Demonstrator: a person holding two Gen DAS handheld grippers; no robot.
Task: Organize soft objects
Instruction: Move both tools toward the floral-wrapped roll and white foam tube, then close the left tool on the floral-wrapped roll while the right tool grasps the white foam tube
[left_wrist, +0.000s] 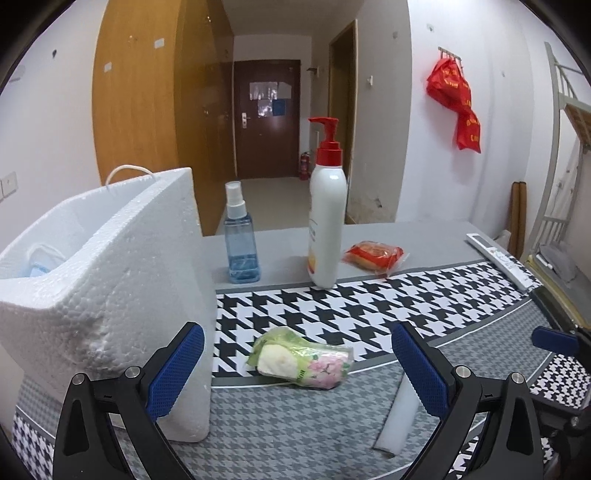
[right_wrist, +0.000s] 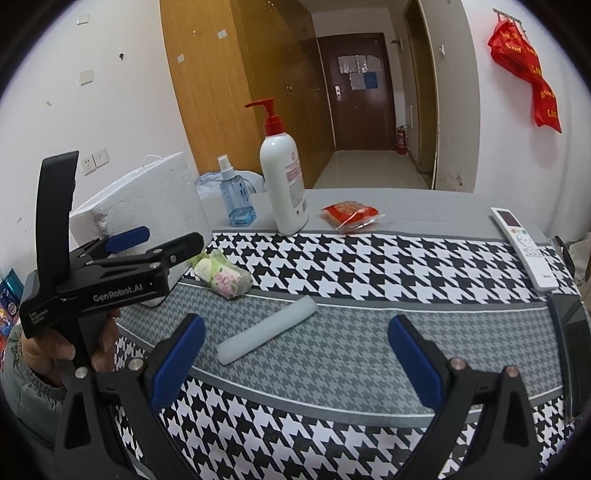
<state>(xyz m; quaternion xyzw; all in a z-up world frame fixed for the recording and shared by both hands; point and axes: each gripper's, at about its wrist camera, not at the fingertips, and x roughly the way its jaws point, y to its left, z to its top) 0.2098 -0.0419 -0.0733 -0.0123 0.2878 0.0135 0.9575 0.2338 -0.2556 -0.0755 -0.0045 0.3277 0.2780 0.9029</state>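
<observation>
I hold a pair of tongs in each hand, both spread wide and pinching nothing. My left tongs (left_wrist: 297, 369) hover over the houndstooth tablecloth (left_wrist: 406, 295), aimed at a soft tissue pack (left_wrist: 301, 360) in floral wrapping that lies just ahead between the blue pads. Just beside my left pad stands a white foam box (left_wrist: 110, 280), with what looks like a face mask already inside. My right tongs (right_wrist: 295, 360) hang above the cloth too, with a pale foam stick (right_wrist: 266, 334) lying just ahead, nearer my left pad.

I judge that I am at the approach step: no soft item is gripped yet. Next I must lower the left tongs around the tissue pack, squeeze gently so it does not crush, and lift it to the box.

Farther off stand a blue spray bottle (left_wrist: 240, 236) and a white pump bottle (left_wrist: 327, 218); beside them lies a red snack packet (left_wrist: 373, 256), and off to the right a remote control (right_wrist: 524, 247). The left tongs' body reads "GenRobot.AI" in the right view. The bottle's label print is too small to read.
</observation>
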